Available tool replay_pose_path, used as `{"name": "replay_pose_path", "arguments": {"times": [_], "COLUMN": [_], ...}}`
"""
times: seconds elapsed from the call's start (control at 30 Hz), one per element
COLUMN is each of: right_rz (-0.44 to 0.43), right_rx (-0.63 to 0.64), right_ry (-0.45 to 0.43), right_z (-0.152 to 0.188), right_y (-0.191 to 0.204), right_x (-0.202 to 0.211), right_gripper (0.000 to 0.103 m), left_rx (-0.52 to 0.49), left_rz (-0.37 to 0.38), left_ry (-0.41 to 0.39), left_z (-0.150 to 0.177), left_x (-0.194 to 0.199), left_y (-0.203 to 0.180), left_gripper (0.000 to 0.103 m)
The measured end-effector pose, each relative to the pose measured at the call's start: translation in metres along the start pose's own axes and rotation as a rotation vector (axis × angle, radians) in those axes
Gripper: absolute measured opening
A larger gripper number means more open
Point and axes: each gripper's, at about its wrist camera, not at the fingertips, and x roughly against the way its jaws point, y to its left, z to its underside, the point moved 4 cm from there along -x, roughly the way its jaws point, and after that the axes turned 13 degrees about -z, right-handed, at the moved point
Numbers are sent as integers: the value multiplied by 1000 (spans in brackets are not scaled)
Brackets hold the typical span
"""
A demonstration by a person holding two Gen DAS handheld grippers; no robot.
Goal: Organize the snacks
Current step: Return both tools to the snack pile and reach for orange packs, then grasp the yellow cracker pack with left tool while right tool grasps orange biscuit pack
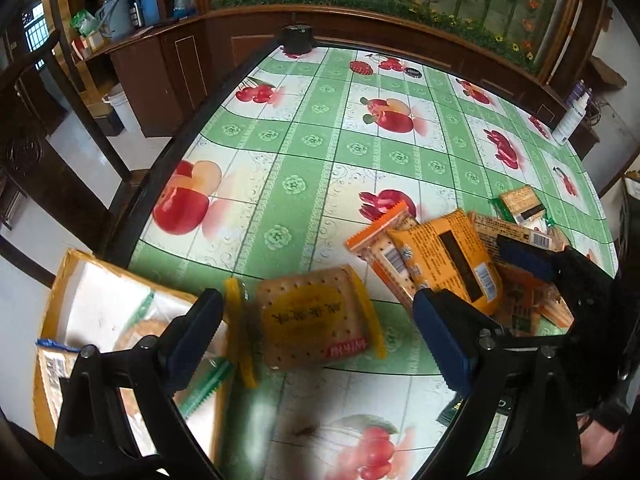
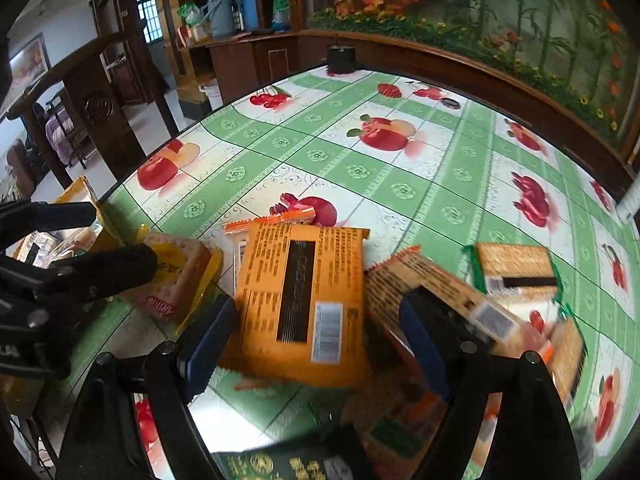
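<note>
Table: fruit-print cloth in green and white [image 1: 320, 152] carries everything; the snacks crowd its near edge, and the far half lies bare but for a dark pot [image 1: 297, 38] at the far edge and a white bottle [image 1: 570, 114] at the far right edge.
Box: yellow cardboard box [image 1: 72, 280] sits off the table's near left corner, below its edge, with wrapped packs already lying in it. It looks like the place the snacks are bound for.
Pile: orange pack [image 2: 304, 300] lies on top of the heap at the near edge, its long axis running away from the near edge; a green-trimmed cracker pack [image 2: 516, 272] sits just to its right.
Yellow pack: yellow-wrapped cracker pack [image 1: 316, 320] lies flat near the table's near left corner, apart from the heap, between heap and box, its long axis roughly along the near edge.
Right gripper: right gripper [image 2: 316, 336] straddles the orange pack with jaws parted and not pressing; blur hides any contact.
Left gripper: left gripper [image 1: 316, 336] spread wide, nothing held, hovering with the yellow pack lying between its fingers.
Nearer hand: left, clearly; the yellow pack sits dead ahead of it.
Deciding relation: the pack's long axis runs across the jaw gap, so closing now would likely catch its crimped ends.
</note>
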Motion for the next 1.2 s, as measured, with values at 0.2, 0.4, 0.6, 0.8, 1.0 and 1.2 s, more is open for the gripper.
{"name": "replay_pose_path", "arguments": {"times": [0.2,0.4,0.6,0.8,1.0,1.2], "right_rz": [5,26,19,-8,-13,-26], "right_rx": [35,59,20,-5,-3,-15], "right_ry": [39,56,33,18,15,9], "right_z": [-4,-5,7,13,14,12], "right_y": [8,7,-12,-16,-15,-17], "right_x": [-14,-17,0,10,10,8], "right_gripper": [86,70,70,70,70,70], "left_rx": [-32,-161,-382,-588,-777,-876], "left_rz": [36,24,90,170,151,206], "left_ry": [-6,-44,-79,-107,-99,-88], "left_z": [-5,-2,9,24,31,33], "left_x": [1,2,0,4,-11,-23], "left_y": [2,1,-13,-27,-27,-32], "left_gripper": [96,96,96,96,96,96]}}
